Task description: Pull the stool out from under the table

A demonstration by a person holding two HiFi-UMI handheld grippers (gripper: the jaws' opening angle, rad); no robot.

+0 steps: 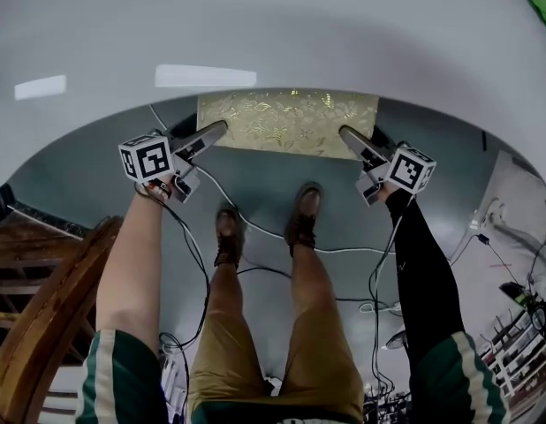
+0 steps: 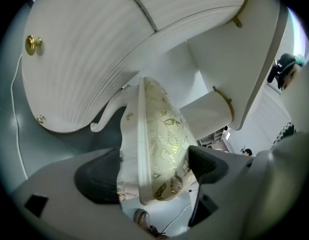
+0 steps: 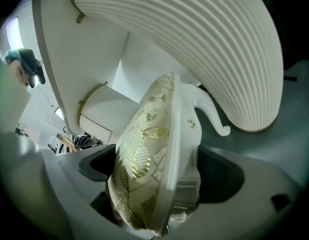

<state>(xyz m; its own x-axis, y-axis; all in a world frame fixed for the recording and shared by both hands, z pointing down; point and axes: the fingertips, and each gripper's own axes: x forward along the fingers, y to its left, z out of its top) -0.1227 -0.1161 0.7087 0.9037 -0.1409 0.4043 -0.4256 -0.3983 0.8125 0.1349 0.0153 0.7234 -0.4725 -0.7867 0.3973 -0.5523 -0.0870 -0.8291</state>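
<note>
Wide-open jaws of left gripper (image 2: 152,173) and right gripper (image 3: 157,171), each straddling one end of stool (image 1: 286,122) seat, below table (image 1: 255,34) edge.

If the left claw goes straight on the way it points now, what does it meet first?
The stool: its gold-leaf cushioned seat stands between the open jaws of the left claw, so the seat's edge would likely reach the claw's throat first. The white table lies further behind.
</note>
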